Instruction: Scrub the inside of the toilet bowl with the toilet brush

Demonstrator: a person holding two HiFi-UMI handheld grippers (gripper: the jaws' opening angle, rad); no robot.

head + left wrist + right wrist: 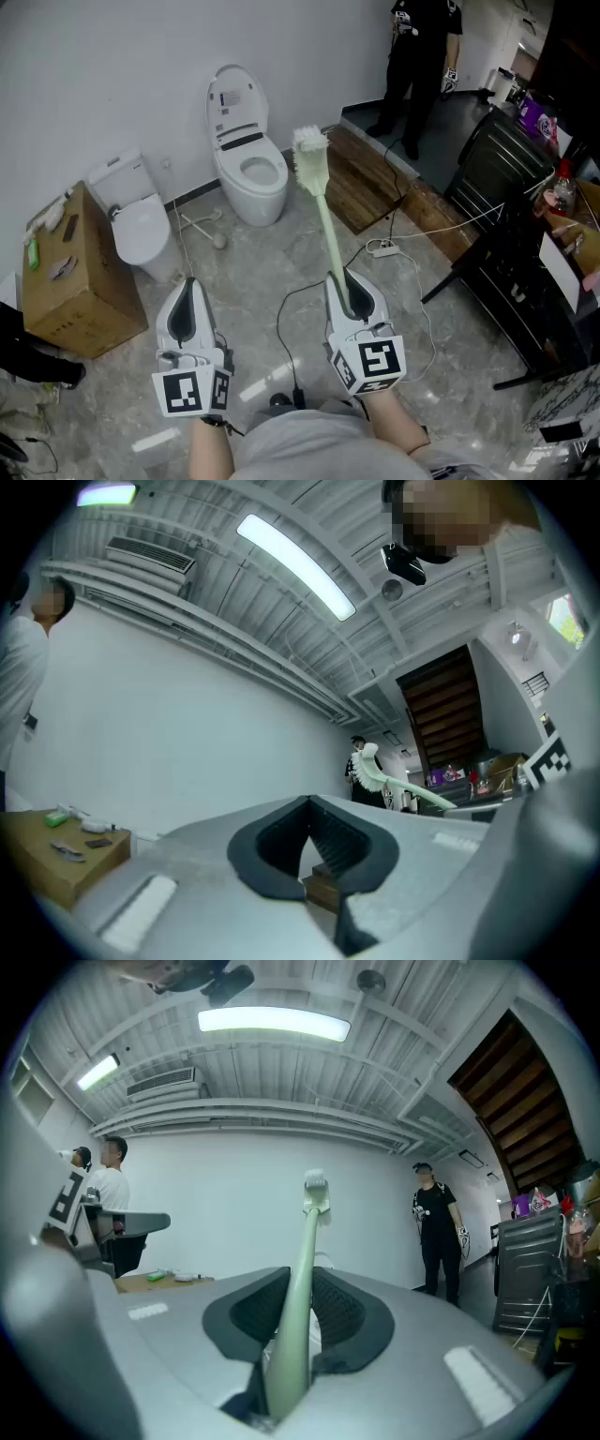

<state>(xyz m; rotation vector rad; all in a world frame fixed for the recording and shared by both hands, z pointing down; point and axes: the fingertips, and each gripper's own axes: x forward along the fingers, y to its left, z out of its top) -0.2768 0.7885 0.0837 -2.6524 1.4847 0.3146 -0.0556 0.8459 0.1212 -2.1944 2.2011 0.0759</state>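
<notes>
A white toilet (250, 176) with its lid raised stands against the back wall, its bowl open. My right gripper (343, 281) is shut on the pale green handle of the toilet brush (322, 211). The white bristle head (309, 141) points up and away, just right of the bowl and outside it. In the right gripper view the handle (298, 1288) runs between the pads of the right gripper (302, 1283). My left gripper (189, 283) hangs over the floor to the left, shut and empty. The left gripper view shows the left gripper (307, 808) with jaws together and the brush (403, 789) off to its right.
A second toilet (141, 225) with its lid down stands left of the first, beside a cardboard box (70, 281). A wooden platform (361, 183), a power strip (382, 248) with cables and a black rack (511, 169) lie to the right. A person (422, 56) stands at the back.
</notes>
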